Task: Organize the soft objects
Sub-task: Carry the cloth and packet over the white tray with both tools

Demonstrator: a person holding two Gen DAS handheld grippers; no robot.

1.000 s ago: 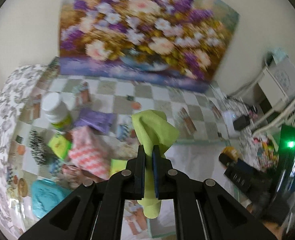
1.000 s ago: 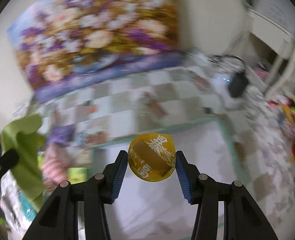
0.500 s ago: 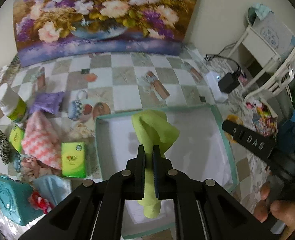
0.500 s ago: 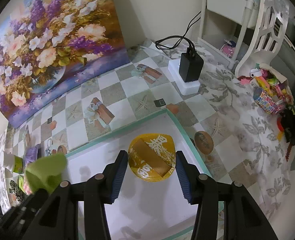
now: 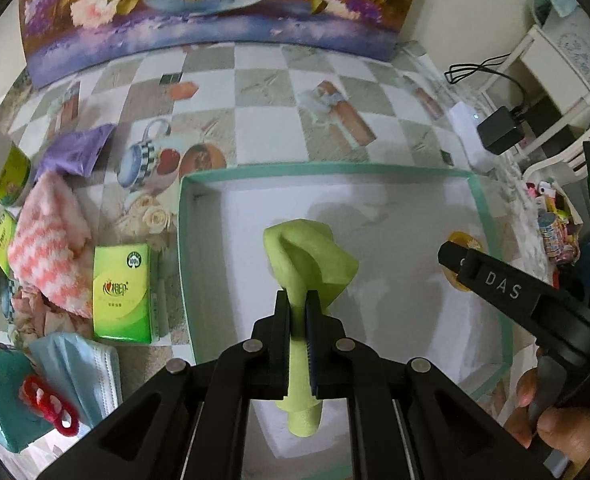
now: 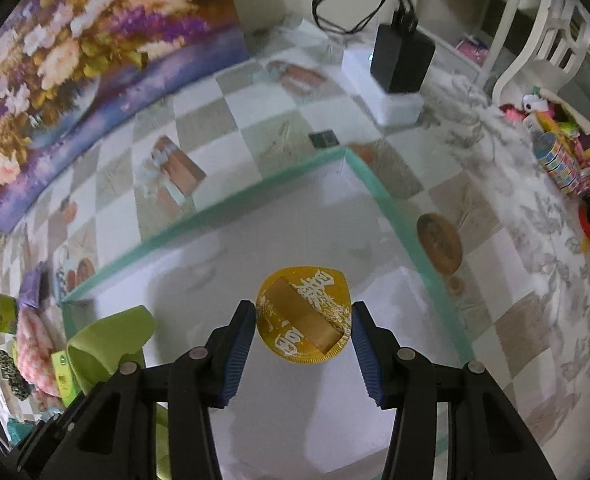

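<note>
Left gripper (image 5: 298, 304): fingers pressed almost together, pinching a lime-green cloth (image 5: 309, 254) that stands up above the pads and hangs below them, poised over the white floor of the teal-rimmed tray (image 5: 335, 169) on the table (image 5: 255, 120). Right gripper (image 6: 303, 324): fingers spread partway and clamped on the edges of a round yellow packet (image 6: 303, 322), held over the tray toward its corner at 1 o'clock in the right wrist view. Seen from the left wrist camera, right gripper at 3 o'clock, close beside the cloth, with a hand (image 5: 551, 424) on its handle at 4 o'clock. Likely trouble: both grippers crowding the same tray, so a clash of the tools or a snagged fold of cloth if either swings inward. Cloth floppy and bunched, so probably apt to cling to a pad on release, or to land in a heap and sprawl onto the rim. Packet gripped only by its rim, flat face toward the camera; possibly prone to twisting or slipping out early and bouncing against the tray wall nearby. Waiting outside the tray at 9 o'clock of the left wrist view: pink checked towel (image 5: 51, 248), green tissue pack (image 5: 122, 292), blue face masks (image 5: 79, 376), purple cloth (image 5: 77, 154); a careless sweep back toward them could scatter the pile.
</note>
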